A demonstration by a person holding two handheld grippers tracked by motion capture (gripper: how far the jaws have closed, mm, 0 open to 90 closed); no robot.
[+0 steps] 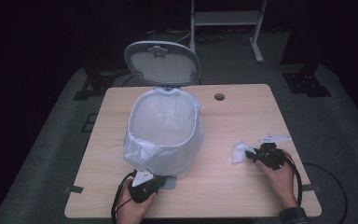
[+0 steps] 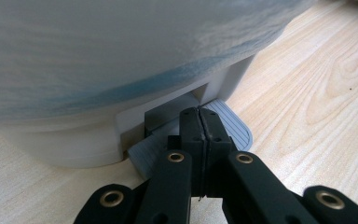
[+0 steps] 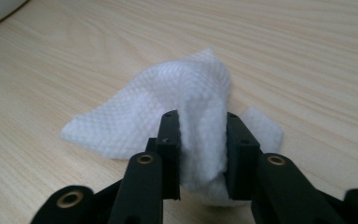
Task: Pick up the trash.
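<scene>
Left gripper [image 2: 199, 122], jaws closed, presses the bin's pedal [image 2: 228, 128], propping the lid [image 1: 162, 63] open, while the right gripper [image 3: 199, 140] clamps the crumpled tissue [image 3: 168, 121], seemingly bin-bound, on the worktop [image 1: 242, 186]

In the left gripper view the white pedal bin lined with a translucent plastic bag [image 2: 121, 56] runs off the top and both sides, blurred by closeness. The closed black jaws cover part of its ribbed grey foot pedal [image 2: 228, 123]. In the right gripper view the crumpled white paper tissue [image 3: 168, 112] is partly hidden behind the jaws, perhaps pinched.
</scene>
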